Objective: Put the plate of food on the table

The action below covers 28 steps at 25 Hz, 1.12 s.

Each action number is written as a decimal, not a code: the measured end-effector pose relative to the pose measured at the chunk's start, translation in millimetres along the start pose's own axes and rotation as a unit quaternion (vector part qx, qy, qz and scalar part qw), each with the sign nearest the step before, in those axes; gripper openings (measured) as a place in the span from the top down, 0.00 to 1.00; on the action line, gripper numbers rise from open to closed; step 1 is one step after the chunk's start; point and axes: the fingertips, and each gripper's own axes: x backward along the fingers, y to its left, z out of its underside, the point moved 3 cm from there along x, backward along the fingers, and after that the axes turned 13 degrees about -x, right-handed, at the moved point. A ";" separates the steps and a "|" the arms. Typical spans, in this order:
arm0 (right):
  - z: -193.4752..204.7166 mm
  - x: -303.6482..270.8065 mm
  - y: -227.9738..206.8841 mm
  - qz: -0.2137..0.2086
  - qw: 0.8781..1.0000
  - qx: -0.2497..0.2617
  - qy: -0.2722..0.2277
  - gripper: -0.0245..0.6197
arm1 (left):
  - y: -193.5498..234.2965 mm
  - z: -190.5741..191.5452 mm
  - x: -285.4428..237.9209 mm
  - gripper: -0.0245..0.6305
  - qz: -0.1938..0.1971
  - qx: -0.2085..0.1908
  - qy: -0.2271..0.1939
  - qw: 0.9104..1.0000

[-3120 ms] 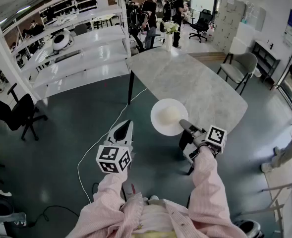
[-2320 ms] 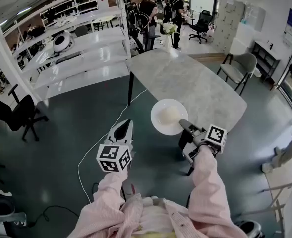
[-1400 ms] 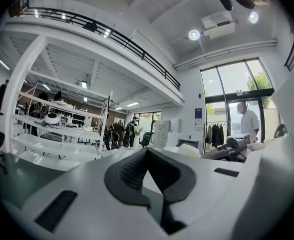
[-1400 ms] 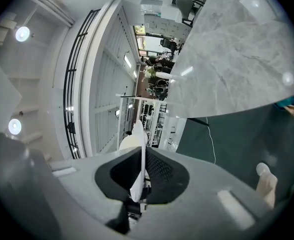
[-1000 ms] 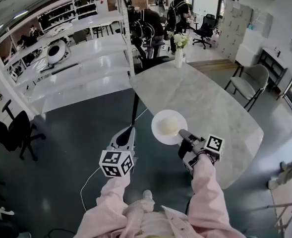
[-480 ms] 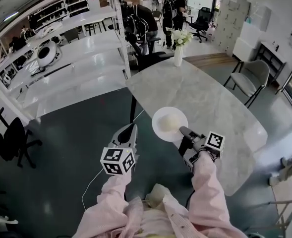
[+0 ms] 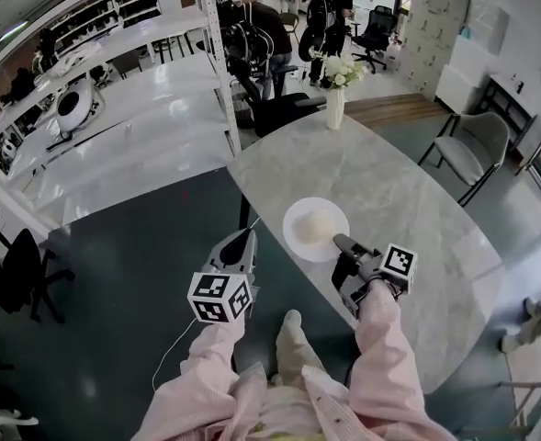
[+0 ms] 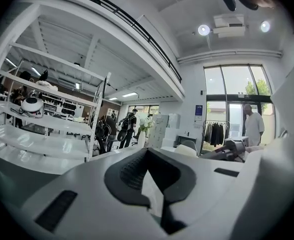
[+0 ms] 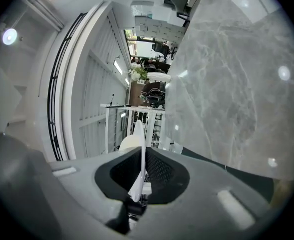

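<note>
A white plate (image 7: 316, 230) carries a pale mound of food (image 7: 319, 222). My right gripper (image 7: 341, 243) is shut on the plate's near rim and holds it level over the near left edge of the grey marble table (image 7: 399, 191). In the right gripper view the plate (image 9: 140, 134) shows edge-on between the pads of the right gripper (image 9: 141, 156), with the food (image 9: 128, 143) to its left. My left gripper (image 7: 240, 243) hangs over the dark floor to the left of the plate, shut and holding nothing. In its own view the left gripper (image 8: 147, 154) has nothing between its pads.
A white vase of flowers (image 7: 335, 107) stands at the table's far end. A grey chair (image 7: 479, 150) sits to the right of the table. White shelving (image 7: 114, 136) fills the left side. A white cable (image 7: 174, 352) lies on the floor. People stand at the back.
The table has drawn closer and now lies under the plate, which earlier hung off its near corner. Both grippers keep their pose, and the right one still holds the plate.
</note>
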 end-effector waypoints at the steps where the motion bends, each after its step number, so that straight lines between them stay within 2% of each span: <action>1: -9.3 -8.6 0.2 0.000 1.000 -0.001 -0.001 0.93 | 4.0 -0.2 -13.1 0.97 0.001 0.001 0.002 1.000; 15: -119.3 -113.2 1.2 0.015 1.000 -0.011 0.000 0.93 | 50.6 -2.2 -165.7 0.97 0.003 0.023 0.041 0.999; 20: -145.1 -142.5 -12.1 0.036 0.999 -0.026 -0.004 0.93 | 64.8 12.2 -203.7 0.97 0.004 0.036 0.063 0.997; 26: -172.1 -173.9 -31.7 0.043 0.999 -0.011 0.000 0.93 | 73.8 43.8 -236.5 0.97 0.007 0.059 0.097 0.994; 28: -175.0 -182.7 -42.1 0.058 0.998 -0.024 -0.002 0.93 | 78.9 56.7 -243.0 0.97 0.007 0.066 0.114 0.991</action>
